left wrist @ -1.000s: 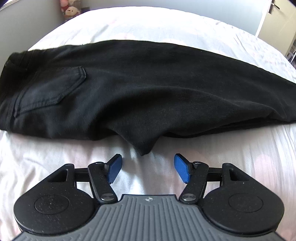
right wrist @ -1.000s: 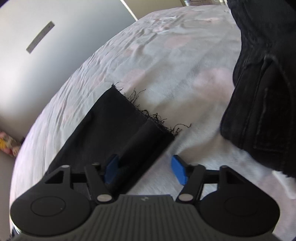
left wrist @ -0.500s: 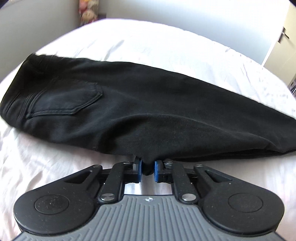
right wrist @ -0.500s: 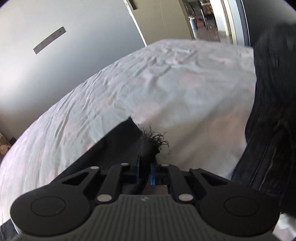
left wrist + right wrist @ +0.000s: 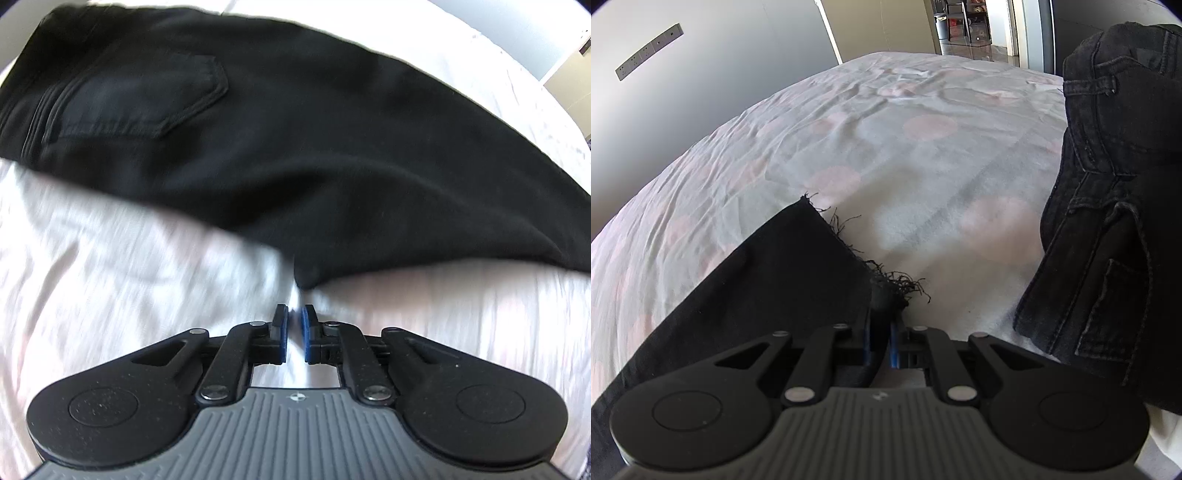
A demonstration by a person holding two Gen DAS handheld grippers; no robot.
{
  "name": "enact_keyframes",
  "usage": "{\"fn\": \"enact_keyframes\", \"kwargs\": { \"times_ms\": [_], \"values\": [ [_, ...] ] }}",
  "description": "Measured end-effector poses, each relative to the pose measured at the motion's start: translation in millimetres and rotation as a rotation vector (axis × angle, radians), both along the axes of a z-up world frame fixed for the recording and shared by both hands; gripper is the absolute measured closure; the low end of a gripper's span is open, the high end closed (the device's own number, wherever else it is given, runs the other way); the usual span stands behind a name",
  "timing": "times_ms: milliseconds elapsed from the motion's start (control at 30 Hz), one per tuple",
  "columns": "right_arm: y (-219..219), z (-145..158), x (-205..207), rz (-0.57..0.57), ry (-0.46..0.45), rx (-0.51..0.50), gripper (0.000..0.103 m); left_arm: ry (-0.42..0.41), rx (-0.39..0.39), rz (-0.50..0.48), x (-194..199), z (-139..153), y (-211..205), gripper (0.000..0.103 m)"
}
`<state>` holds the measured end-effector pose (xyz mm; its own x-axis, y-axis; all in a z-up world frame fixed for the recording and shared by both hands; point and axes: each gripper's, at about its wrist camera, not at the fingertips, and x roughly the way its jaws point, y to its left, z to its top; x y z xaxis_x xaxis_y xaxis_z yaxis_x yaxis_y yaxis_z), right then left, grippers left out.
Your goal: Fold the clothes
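Note:
Black jeans (image 5: 295,147) lie across the white bed, back pocket (image 5: 140,96) at the upper left, folded lengthwise. My left gripper (image 5: 294,317) is nearly shut with a thin gap and nothing between its blue pads; the jeans' crotch point (image 5: 306,277) lies just ahead of it, apart. The view is motion-blurred. My right gripper (image 5: 882,325) is shut on the frayed leg hem (image 5: 886,291) of the jeans, whose leg (image 5: 757,277) runs back to the left. The waist end (image 5: 1115,184) lies to the right.
The bed sheet (image 5: 886,147) is white with pale pink dots and wrinkled. A grey wall with sockets (image 5: 646,48) stands at the left, and a doorway (image 5: 967,22) lies beyond the bed's far edge.
My left gripper had shut on the jeans' crotch point half a second ago; now the fabric is out of it and it has drawn back. My right gripper shut on the hem and keeps hold.

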<state>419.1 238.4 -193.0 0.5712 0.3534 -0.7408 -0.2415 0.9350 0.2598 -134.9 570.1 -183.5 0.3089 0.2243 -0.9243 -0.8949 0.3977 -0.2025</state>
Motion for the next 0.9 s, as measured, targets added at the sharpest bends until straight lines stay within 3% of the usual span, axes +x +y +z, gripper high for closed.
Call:
{"fn": "enact_keyframes", "kwargs": {
  "times_ms": [133, 267, 433, 567, 733, 900],
  "values": [
    [-2.8, 17.8, -4.1, 0.019, -0.027, 0.058, 0.093, -0.062, 0.061, 0.047, -19.9, 22.1, -1.1, 0.089],
    [1.8, 52.8, -13.1, 0.078, -0.079, 0.113, 0.093, -0.207, 0.189, 0.09, -40.9, 41.7, 2.1, 0.082],
    [23.7, 108.3, -35.4, 0.169, -0.147, 0.164, 0.093, -0.177, 0.27, 0.188, -39.4, 34.8, 21.8, 0.082],
    [54.8, 152.2, -71.0, 0.278, -0.224, 0.187, 0.093, -0.122, 0.382, 0.189, -24.3, 31.0, 27.5, 0.082],
    [103.8, 194.1, -131.6, 0.441, -0.311, 0.19, 0.093, -0.094, 0.409, 0.158, -23.0, 26.9, 32.0, 0.082],
    [158.9, 208.0, -200.8, 0.594, -0.367, 0.175, 0.093, -0.124, 0.424, 0.196, -33.5, 28.6, 35.8, 0.082]
  ]
}}
